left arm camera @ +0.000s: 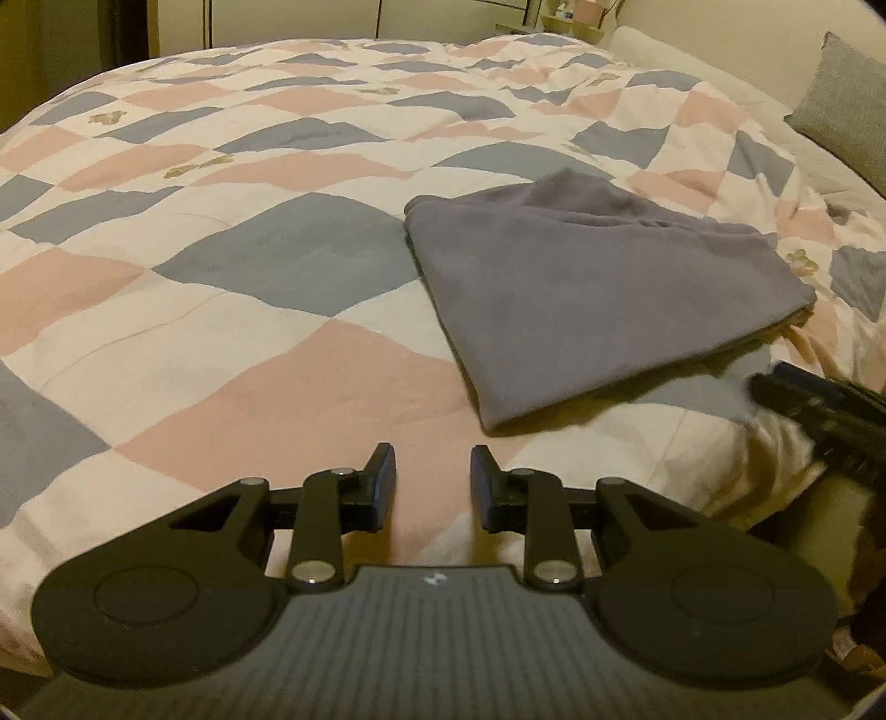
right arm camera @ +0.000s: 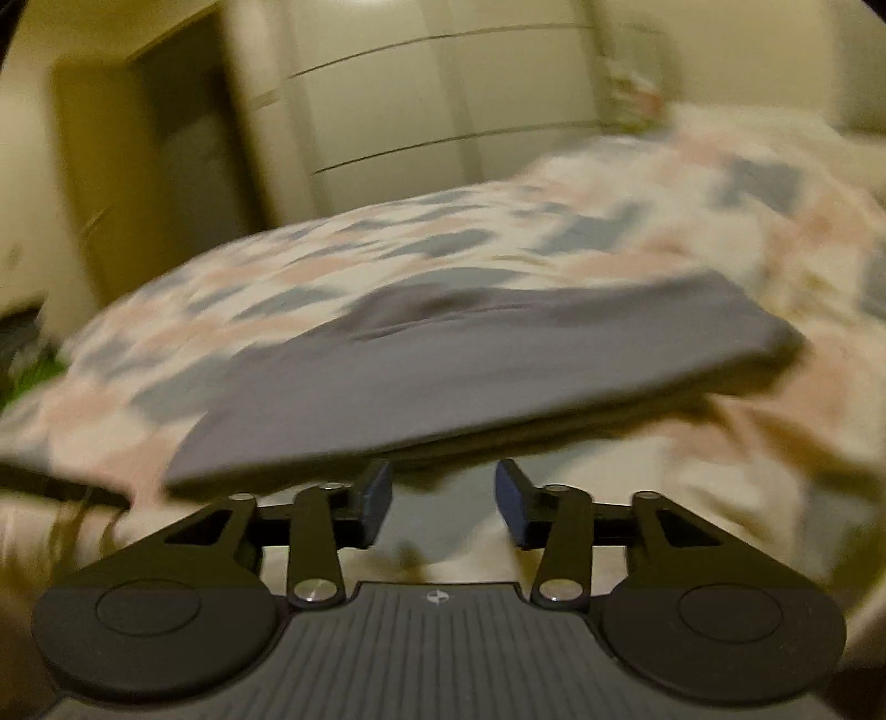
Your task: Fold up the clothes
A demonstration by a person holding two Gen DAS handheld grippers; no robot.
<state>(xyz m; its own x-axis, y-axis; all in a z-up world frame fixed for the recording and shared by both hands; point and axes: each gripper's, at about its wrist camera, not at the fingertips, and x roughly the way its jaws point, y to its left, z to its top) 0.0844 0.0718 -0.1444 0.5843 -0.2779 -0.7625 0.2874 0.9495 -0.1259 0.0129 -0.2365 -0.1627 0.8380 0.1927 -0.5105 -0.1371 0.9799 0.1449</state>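
Observation:
A grey-purple garment (left arm camera: 598,293) lies folded into a flat, roughly square pad on the patchwork quilt (left arm camera: 266,232), right of centre in the left wrist view. My left gripper (left arm camera: 433,471) is open and empty, hovering over the quilt just short of the garment's near corner. The right gripper (left arm camera: 819,421) shows as a black shape at the right edge, beside the garment's near right side. In the blurred right wrist view the same garment (right arm camera: 470,365) spreads just beyond my right gripper (right arm camera: 443,490), which is open with nothing between its fingers.
The quilt (right arm camera: 609,232) covers a wide bed. A grey cushion (left arm camera: 847,105) and pale pillow lie at the far right. White wardrobe doors (right arm camera: 443,111) stand behind the bed, and a small shelf with items (left arm camera: 576,14) sits at the far wall.

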